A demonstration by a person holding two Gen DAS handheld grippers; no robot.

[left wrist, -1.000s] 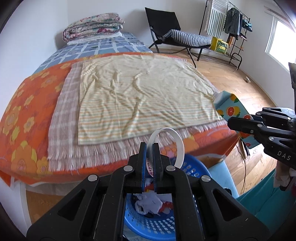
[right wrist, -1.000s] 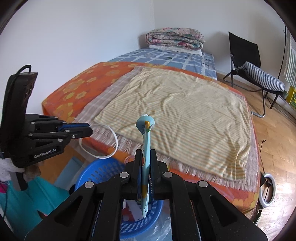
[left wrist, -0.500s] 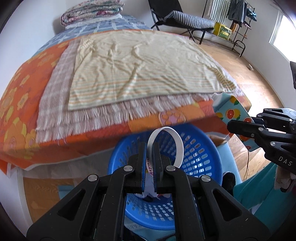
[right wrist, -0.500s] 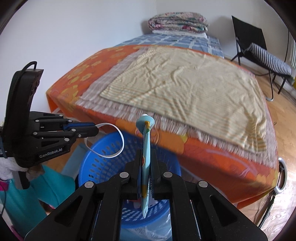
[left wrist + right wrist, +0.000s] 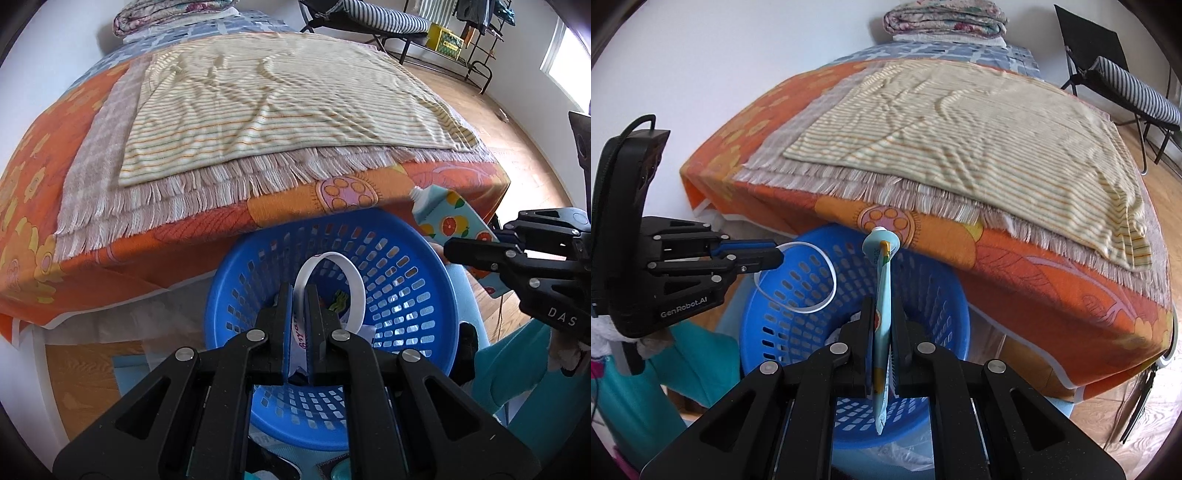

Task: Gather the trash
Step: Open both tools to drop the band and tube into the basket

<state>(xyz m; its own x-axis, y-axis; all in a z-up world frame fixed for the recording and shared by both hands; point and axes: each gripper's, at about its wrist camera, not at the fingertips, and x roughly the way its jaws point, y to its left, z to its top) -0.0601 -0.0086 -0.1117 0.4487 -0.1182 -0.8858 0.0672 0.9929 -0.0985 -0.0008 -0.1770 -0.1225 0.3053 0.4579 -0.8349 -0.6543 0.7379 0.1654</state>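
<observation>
A blue plastic basket (image 5: pixel 436 288) stands on the floor against the bed's front edge; it also shows in the right wrist view (image 5: pixel 798 332). My left gripper (image 5: pixel 299 295) is shut on a white paper strip loop (image 5: pixel 351 273) and holds it over the basket; it also shows in the right wrist view (image 5: pixel 777 258). My right gripper (image 5: pixel 882 314) is shut on a flat light-blue pouch with fruit print (image 5: pixel 882 295), held over the basket. The pouch also shows in the left wrist view (image 5: pixel 450 218). White scraps (image 5: pixel 365 330) lie inside the basket.
The bed (image 5: pixel 110 236) with an orange floral cover, a fringed blanket and a striped cloth (image 5: pixel 277 96) fills the view beyond the basket. A black chair (image 5: pixel 1108 74) stands on the wooden floor at the right. Folded quilts (image 5: pixel 945 18) lie at the bed's far end.
Both grippers have come down and tilted toward the basket, which now fills the lower middle of both views. Both still hold their items.
</observation>
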